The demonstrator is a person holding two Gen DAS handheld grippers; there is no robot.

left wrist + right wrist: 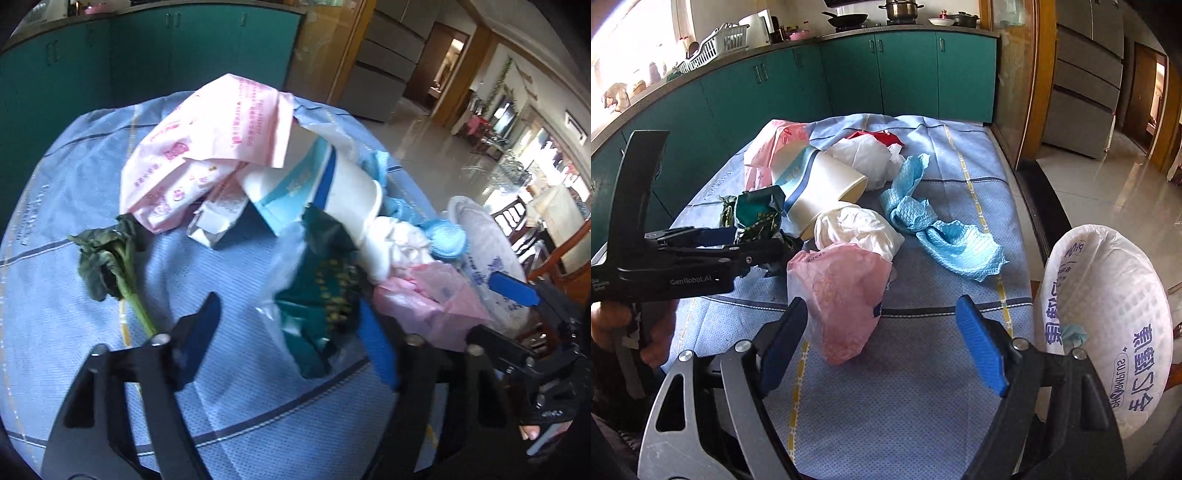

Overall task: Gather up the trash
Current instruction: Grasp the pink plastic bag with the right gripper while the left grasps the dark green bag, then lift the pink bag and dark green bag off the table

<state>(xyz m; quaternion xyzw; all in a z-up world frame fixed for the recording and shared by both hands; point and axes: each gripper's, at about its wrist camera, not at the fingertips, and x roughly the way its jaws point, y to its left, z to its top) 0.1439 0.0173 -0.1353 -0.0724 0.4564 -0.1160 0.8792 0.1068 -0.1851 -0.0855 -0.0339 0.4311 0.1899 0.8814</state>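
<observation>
1. Closing on the green wrapper (321, 295): left tool (291, 332) half-narrowed, wrapper between its fingers; whether the pads press it, cannot tell. Judged step: picking one item from the pile.
2. Right tool (882, 350): wide, empty, above the bench (923, 424) just short of the pink bag (842, 295).
3. Trash on the bench cloth: paper cup (827, 192) on its side, white tissue (857, 225) touching the cup, blue rag (938, 229) to the right, white-and-red bag (871, 151) behind, pink printed bags (207, 147), wilted leaf (107, 262) apart at the left.
4. Sack (1108, 314): open, off the bench's right edge, blue scrap inside.
5. Next move, judged: firm grip on the wrapper, lift clear of the cup, carry right to the sack.
6. Room: bare cloth nearest the tools. Right edge close to the sack; the right tool stands in the carry path.
</observation>
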